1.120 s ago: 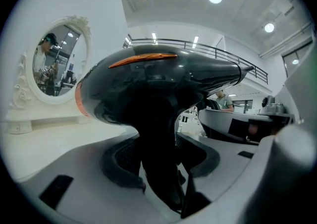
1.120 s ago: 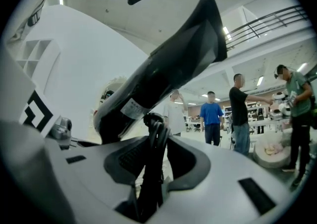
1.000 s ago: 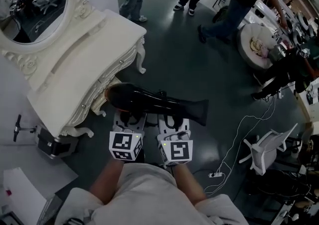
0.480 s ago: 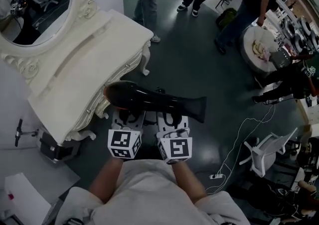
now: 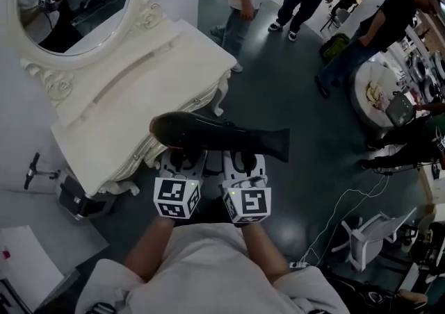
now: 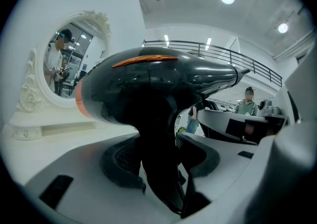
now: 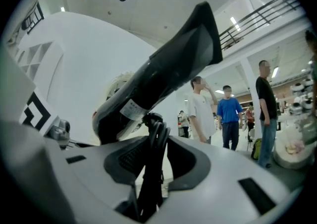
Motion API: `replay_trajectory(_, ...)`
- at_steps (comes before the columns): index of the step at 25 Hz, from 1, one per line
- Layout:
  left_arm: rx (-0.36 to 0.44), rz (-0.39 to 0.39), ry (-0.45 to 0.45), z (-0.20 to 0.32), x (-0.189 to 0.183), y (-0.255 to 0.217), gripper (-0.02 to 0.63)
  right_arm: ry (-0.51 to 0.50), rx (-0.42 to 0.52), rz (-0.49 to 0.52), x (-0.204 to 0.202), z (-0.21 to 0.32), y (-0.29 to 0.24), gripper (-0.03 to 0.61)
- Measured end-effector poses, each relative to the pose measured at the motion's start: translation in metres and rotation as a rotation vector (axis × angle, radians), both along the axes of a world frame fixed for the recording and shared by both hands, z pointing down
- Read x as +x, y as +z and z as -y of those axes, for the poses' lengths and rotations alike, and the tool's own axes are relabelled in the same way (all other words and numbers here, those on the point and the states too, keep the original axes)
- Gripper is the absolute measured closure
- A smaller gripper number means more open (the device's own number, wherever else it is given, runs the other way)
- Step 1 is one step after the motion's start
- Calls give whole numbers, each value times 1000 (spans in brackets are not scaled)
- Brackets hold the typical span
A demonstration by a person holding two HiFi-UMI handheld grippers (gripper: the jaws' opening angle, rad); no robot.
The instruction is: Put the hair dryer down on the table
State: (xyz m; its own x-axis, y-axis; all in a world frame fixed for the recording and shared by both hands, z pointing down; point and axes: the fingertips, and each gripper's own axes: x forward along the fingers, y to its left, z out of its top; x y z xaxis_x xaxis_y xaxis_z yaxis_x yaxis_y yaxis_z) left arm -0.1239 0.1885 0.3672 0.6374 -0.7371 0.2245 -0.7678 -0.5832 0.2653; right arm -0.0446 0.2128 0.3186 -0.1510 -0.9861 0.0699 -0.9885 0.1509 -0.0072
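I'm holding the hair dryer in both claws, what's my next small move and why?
Probably carry the dryer up and left in the head view until it is over the table, before lowering. The left claw grips its handle and the right claw its cord, but most of it seems to hang over floor beside the table's edge.

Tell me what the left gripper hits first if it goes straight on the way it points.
Apart from the hair dryer clamped in it, the left gripper would likely meet the white dressing table just ahead. Whether it strikes the front edge or clears the top is unclear.
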Motion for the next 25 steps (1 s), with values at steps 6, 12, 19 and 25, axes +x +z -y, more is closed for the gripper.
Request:
replay_trajectory(6,-25,20,-72,24,-26,8,413,-79,-32,49,-22,32,13,462)
replay_trajectory(12,-28,24,-178,84,-44,18,413,-188,-18,49,-41,102,21,462)
replay_trajectory(19,-54,72,-313,165,-50,41,414,-306,-35,50,-47,191,42,462)
replay_trajectory(25,-147,84,-365,223,-26,76,413,-347,-99,60,-23,261,72,462)
